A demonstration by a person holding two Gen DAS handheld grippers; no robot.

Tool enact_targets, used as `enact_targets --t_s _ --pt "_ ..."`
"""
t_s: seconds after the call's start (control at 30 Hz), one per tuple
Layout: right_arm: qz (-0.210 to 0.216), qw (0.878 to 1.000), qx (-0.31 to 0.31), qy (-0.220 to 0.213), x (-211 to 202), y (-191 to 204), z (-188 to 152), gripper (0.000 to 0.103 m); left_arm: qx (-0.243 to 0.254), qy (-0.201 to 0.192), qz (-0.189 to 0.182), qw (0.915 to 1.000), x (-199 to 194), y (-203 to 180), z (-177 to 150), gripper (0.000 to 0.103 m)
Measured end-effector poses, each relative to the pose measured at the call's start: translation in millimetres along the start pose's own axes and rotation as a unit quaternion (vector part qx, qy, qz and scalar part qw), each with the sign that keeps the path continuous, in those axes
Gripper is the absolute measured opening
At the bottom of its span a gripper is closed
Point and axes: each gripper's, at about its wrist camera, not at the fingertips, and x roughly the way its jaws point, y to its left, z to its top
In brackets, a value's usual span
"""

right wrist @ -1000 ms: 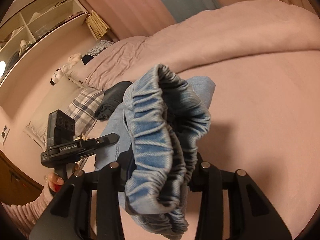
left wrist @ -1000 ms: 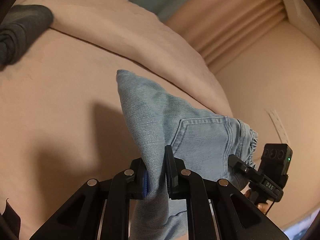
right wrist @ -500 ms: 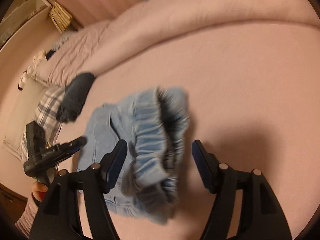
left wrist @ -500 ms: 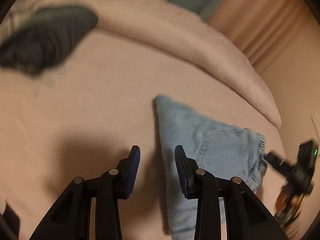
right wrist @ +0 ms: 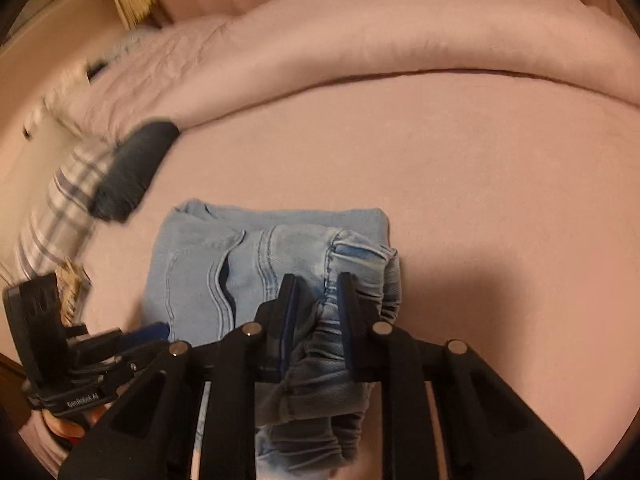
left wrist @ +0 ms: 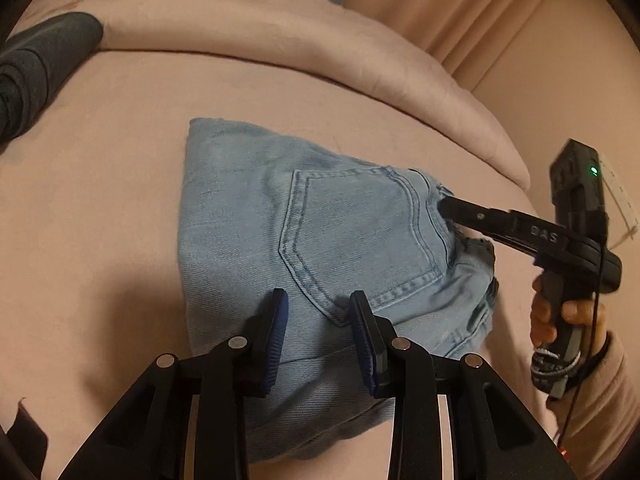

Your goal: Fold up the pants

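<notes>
The folded light-blue jeans (left wrist: 320,240) lie on the bed (left wrist: 100,200). Left tongs (left wrist: 318,320) hover released above them; right tongs (right wrist: 316,300) are closing on the elastic waistband (right wrist: 360,276) (probably to tidy it).

Pink-sheeted bed (right wrist: 460,168), folded light-blue denim pants (right wrist: 256,248) lying flat near its front edge, rolled dark grey garment (right wrist: 132,168) well apart toward the plaid pillow (right wrist: 60,200), rumpled pink duvet (right wrist: 400,28) heaped along the far side
</notes>
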Motion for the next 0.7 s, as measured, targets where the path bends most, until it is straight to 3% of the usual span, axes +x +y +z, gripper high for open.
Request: enact_targets --t_s 0.1,0.13,0.2,0.23,0.3,0.33,0.4,0.5,0.6,0.7 --pt "0.002 1.0 0.009 0.002 -14.5 4.8 1.1 0.027 -0.01 0.003 0.039 0.9992 -13.1 -13.8 10.8 0.034" --pt "0.0 1.0 0.007 0.0 -21.6 9.5 1.2 0.032 -0.007 -0.002 0.055 0.9985 -20.4 -18.8 11.2 0.04" --pt "-0.018 1.0 -0.002 -0.01 -48.8 21.1 -3.4 0.065 -0.001 -0.014 0.089 0.9959 -36.7 -29.9 8.9 0.052" --pt "-0.034 0.999 -0.007 -0.013 -59.8 28.6 -6.6 0.07 -0.001 -0.024 0.102 0.9945 -47.2 -35.4 8.5 0.058" --pt "-0.061 0.998 -0.025 -0.019 -82.0 43.8 -13.4 0.072 0.001 -0.042 0.128 0.9909 -66.6 -46.3 5.3 0.066" --pt "-0.069 0.997 -0.034 -0.021 -93.3 50.6 -17.2 0.073 0.006 -0.048 0.15 0.9876 -74.1 -52.7 6.7 0.077" --pt "-0.077 0.996 -0.047 -0.025 -120.4 60.4 -26.5 0.079 0.024 -0.053 0.196 0.9788 -93.7 -64.6 8.9 0.086" --pt "-0.075 0.994 -0.063 -0.038 -152.3 72.5 -38.5 0.092 0.042 -0.06 0.219 0.973 -112.3 -83.3 8.4 0.086" --pt "-0.08 0.992 -0.081 -0.052 -179.2 86.7 -49.5 0.094 0.035 -0.062 0.238 0.9687 -131.4 -88.0 10.2 0.086" --pt "-0.08 0.991 -0.087 -0.054 -194.5 94.9 -55.4 0.095 0.03 -0.066 0.227 0.9713 -145.6 -93.2 10.1 0.086"
